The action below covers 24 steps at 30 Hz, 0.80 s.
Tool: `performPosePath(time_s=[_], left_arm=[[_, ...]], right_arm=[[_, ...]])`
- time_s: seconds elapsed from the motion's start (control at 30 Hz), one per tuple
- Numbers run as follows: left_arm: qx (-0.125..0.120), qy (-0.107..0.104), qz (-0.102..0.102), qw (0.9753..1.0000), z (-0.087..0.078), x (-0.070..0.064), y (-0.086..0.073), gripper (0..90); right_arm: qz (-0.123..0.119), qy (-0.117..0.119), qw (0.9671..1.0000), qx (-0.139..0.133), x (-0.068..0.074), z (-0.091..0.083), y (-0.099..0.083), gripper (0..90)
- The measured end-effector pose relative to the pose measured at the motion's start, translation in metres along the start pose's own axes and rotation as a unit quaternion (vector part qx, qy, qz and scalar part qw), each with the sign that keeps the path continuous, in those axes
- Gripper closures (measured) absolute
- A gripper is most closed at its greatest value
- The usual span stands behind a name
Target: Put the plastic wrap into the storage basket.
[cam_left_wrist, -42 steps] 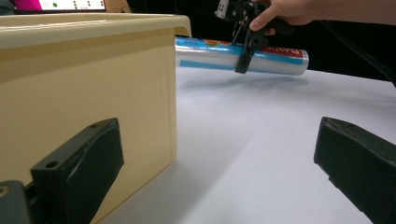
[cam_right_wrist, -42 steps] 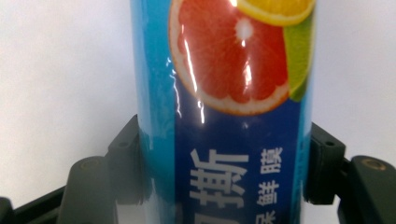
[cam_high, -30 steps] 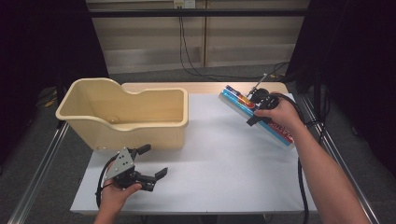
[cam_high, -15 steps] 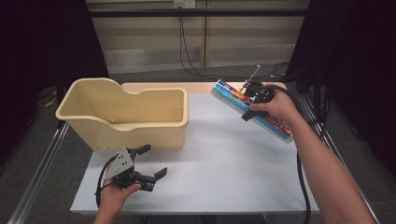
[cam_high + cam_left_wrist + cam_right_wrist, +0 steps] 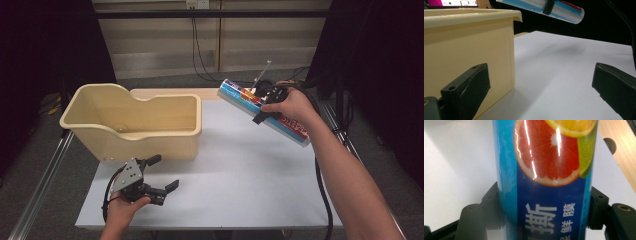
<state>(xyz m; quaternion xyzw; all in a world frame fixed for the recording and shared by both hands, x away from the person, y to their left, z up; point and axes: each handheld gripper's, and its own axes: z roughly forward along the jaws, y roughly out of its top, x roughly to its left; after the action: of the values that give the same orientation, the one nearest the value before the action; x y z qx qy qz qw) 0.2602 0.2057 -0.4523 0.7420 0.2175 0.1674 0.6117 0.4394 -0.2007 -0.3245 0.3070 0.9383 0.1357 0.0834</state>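
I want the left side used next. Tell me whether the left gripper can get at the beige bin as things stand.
Probably yes. The left gripper rests open on the table just in front of the beige bin, with only bare tabletop between them. The right gripper holds the long tube off to the far side.

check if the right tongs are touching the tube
Touching. In the right gripper view the right tongs press both black jaws against the sides of the tube, no gap. The high view shows the tube held clear of the table.
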Motion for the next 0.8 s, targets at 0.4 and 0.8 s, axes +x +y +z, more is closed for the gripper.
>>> performPosePath(time_s=[0.4, 0.8], left_arm=[[-0.004, -0.005, -0.005, 1.0, 0.0, 0.0, 0.0, 1.3], [-0.005, -0.007, -0.008, 0.9999, -0.001, -0.001, 0.0, 1.3]], right_arm=[[-0.026, -0.005, 0.9997, -0.001, 0.01, -0.018, 0.023, 31.8], [-0.051, -0.004, 0.9987, -0.005, 0.022, -0.029, 0.047, 31.8]])
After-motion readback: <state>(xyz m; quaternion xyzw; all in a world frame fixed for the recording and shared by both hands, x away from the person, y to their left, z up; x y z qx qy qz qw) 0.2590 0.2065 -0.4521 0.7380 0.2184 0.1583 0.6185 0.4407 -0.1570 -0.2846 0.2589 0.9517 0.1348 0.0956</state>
